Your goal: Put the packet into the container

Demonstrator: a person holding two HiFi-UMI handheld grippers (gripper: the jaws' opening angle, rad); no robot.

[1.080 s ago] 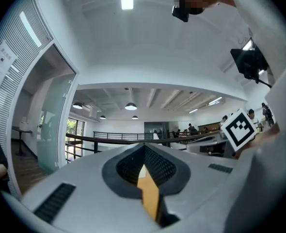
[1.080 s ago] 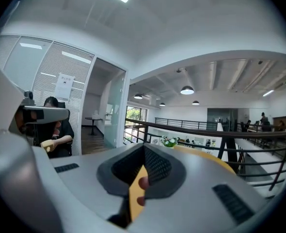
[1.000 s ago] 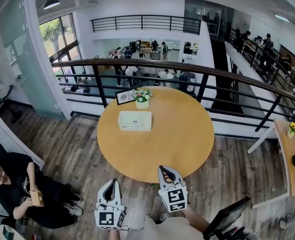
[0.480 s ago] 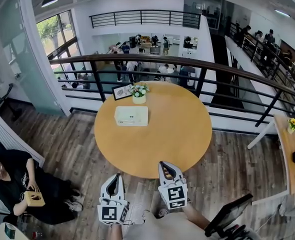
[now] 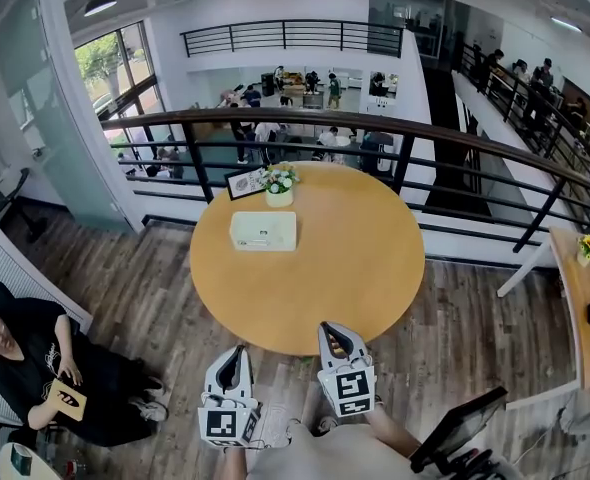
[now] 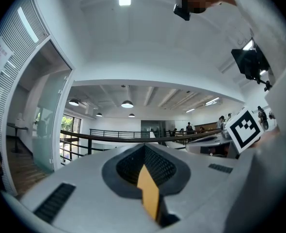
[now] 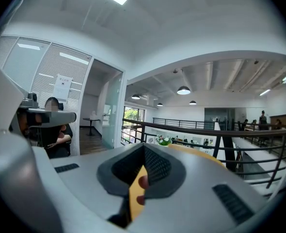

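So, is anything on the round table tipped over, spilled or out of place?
Nothing stands out. The pale box lies flat on the table. Behind it, the flower pot stands upright beside a small picture frame. Nothing is spilled, and no damage is visible from this distance.

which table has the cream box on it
The round light-wood table straight ahead: the cream rectangular box lies on it near a flower pot. The table at the right edge shows no box.
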